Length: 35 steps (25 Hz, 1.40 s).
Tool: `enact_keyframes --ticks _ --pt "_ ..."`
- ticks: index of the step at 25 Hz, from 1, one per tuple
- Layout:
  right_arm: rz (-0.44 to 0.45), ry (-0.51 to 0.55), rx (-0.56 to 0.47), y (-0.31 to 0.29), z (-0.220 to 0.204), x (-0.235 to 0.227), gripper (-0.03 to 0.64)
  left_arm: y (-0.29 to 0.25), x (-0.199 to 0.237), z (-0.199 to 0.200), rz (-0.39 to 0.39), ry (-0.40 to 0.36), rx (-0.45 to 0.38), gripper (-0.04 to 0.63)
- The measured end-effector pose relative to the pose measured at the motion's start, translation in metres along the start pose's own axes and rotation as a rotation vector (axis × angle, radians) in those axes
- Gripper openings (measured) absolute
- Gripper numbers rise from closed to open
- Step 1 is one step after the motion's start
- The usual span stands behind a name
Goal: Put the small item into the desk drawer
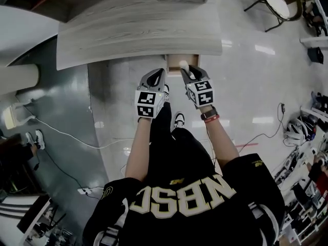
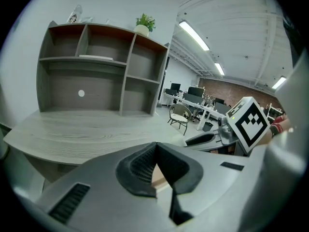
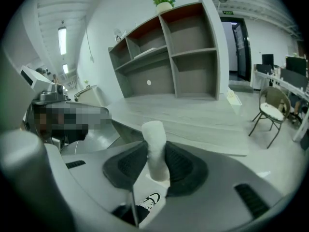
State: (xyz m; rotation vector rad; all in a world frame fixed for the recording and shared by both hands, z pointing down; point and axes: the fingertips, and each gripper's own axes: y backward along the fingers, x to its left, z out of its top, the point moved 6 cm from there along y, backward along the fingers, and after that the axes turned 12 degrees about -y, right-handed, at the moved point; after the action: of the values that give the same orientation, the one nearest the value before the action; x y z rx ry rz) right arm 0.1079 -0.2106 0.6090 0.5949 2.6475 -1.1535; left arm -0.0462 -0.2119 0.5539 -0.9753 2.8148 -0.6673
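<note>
Drawer (image 1: 172, 60) and small item (image 1: 183, 64) nearly coincide in the head view: the open drawer juts from under the front edge of the grey wood desk (image 1: 138, 35), and the white item, pinched in the right gripper (image 1: 186, 70), hangs directly over its tan inside, so the coming move looks like a short drop downward, not a reach. The left gripper (image 1: 158, 73) sits just beside the drawer's left edge, empty, so the right one is plainly the nearer tool. The left gripper view shows its own jaws pressed together with nothing between them, a sliver of tan wood, probably the drawer, behind their tips; the desk and a shelf unit (image 2: 101, 71) lie ahead. In the right gripper view the item (image 3: 155, 149) is a pale, stubby cylinder clamped between the dark pads, its long axis running along the jaws and its rounded end poking past the tips toward the desk. Glossy floor (image 3: 285, 153), a chair (image 3: 270, 112) and a plant (image 3: 163, 0) atop the shelves fill the open room around them.
</note>
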Motion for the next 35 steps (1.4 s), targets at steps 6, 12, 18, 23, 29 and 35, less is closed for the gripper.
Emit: enact_keyframes --ticks 6,12,18,23,29,35 --pt "0.027 0.088 0.089 -0.032 -0.014 -0.008 0.117 -0.017 0.012 -0.016 -0.004 0.114 0.018 0.014" --pt "0.066 0.234 0.183 -0.061 -0.030 -0.019 0.118 -0.036 0.014 -0.034 -0.015 0.119 0.063 0.014" --pt "0.074 0.398 0.272 -0.086 -0.047 -0.040 0.118 -0.051 0.018 -0.051 -0.014 0.164 0.102 0.014" --pt "0.081 0.485 0.338 -0.110 -0.061 -0.051 0.121 -0.066 0.022 -0.065 -0.017 0.184 0.122 0.014" --pt "0.071 0.554 0.387 -0.138 -0.076 -0.061 0.124 -0.081 0.027 -0.081 -0.024 0.200 0.142 0.014" --pt "0.070 0.617 0.460 -0.159 -0.097 -0.068 0.124 -0.085 0.028 -0.100 -0.033 0.225 0.162 0.014"
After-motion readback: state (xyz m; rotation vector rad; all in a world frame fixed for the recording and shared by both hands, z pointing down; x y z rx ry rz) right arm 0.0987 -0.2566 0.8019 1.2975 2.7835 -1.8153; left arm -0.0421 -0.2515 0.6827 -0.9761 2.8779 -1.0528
